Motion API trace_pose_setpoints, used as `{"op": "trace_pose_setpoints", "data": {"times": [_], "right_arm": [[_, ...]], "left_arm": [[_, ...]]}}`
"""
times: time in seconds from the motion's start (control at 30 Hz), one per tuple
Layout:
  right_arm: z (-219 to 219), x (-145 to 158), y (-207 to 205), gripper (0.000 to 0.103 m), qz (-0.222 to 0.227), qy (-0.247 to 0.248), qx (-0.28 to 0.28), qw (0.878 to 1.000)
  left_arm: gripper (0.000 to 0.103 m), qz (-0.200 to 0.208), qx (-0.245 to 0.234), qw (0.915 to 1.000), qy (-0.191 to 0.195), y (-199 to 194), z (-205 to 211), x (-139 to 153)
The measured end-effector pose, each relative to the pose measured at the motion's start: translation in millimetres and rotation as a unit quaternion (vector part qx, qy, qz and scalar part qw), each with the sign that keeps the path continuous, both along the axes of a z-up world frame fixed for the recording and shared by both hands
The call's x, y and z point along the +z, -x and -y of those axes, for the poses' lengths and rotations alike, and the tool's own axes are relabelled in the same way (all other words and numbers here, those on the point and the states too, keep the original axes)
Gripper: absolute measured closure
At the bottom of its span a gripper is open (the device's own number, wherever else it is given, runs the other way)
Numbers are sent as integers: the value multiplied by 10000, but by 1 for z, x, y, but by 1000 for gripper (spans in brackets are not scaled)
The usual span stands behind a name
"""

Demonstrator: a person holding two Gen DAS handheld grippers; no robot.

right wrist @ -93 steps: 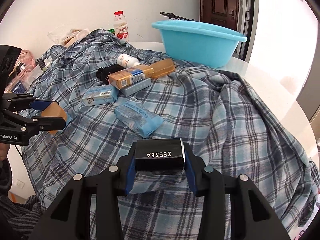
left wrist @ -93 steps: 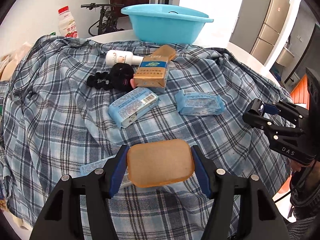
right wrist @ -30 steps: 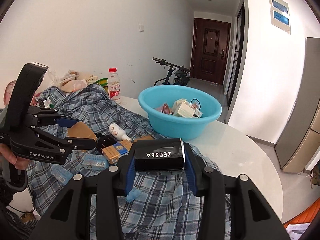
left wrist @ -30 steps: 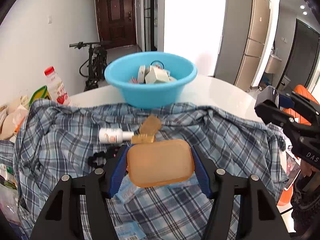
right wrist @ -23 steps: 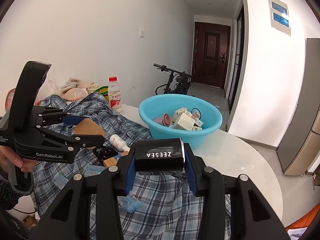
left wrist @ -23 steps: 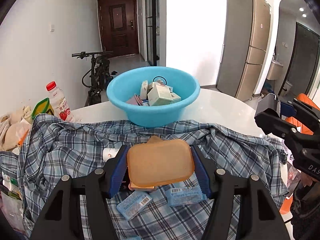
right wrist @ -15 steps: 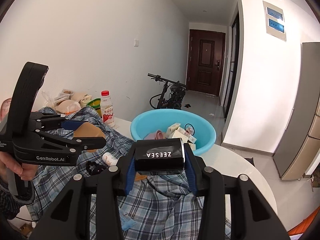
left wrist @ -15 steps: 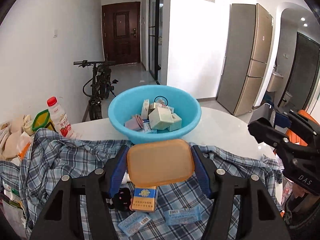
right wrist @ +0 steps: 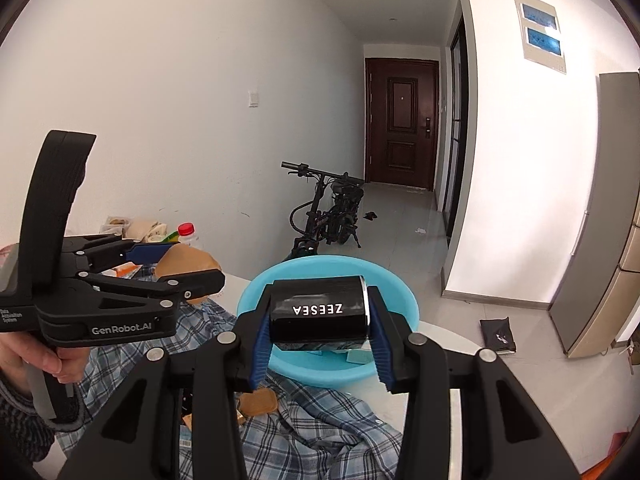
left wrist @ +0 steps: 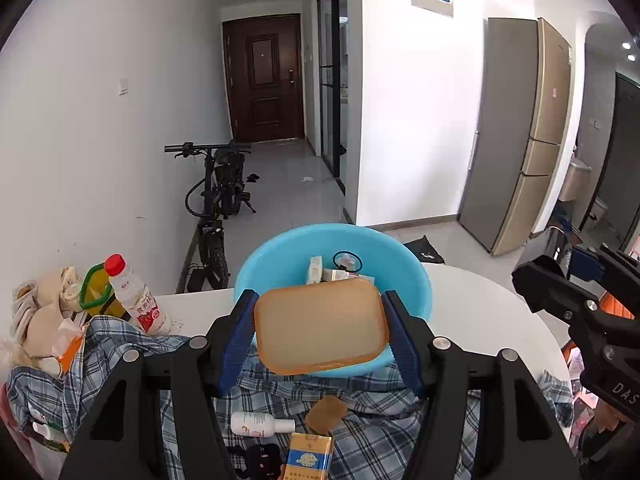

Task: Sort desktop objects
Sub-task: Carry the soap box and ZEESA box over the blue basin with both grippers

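Left tongs (left wrist: 321, 330) are clamped on a tan pad (left wrist: 320, 330); right tongs (right wrist: 316, 320) are clamped on a black ZEESEA case (right wrist: 318, 314). Both are raised near the blue basin (left wrist: 416, 280), likely for dropping in. More items lie on the plaid-covered surface (left wrist: 360, 420).

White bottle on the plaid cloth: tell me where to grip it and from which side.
Grip the white bottle across its wide body, coming from above, jaws spanning its width. It lies on its side on the plaid cloth, narrow neck toward the tan pad, so the body offers the broadest, steadiest hold.
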State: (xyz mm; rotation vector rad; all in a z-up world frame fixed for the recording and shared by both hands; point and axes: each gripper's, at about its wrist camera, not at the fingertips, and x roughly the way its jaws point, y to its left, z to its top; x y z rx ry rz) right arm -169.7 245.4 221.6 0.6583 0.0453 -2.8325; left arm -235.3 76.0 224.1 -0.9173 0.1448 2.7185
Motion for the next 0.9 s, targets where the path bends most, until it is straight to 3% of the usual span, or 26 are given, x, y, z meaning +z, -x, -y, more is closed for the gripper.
{"op": "trace_pose_setpoints", "data": {"times": [0.1, 0.2, 0.27, 0.53, 0.9], "right_arm": [[-4, 7, 18, 62, 107, 110, -81, 9998], [-12, 11, 37, 62, 287, 524, -41, 9982], [-12, 11, 49, 62, 309, 499, -154, 9982], [-13, 11, 107, 62, 649, 143, -463, 9967], [-26, -29, 178, 62, 1673, 326, -750, 9825]], "left_arm": [[38, 153, -42, 9998, -139, 25, -4, 6], [38, 343, -186, 9987, -336, 47, -10, 7], [38, 357, -185, 9985, -373, 58, -11, 7], [38, 637, -3, 9978, -204, 102, -17, 2], [38, 1281, 254, 9914, -10, 174, -21, -24]]}}
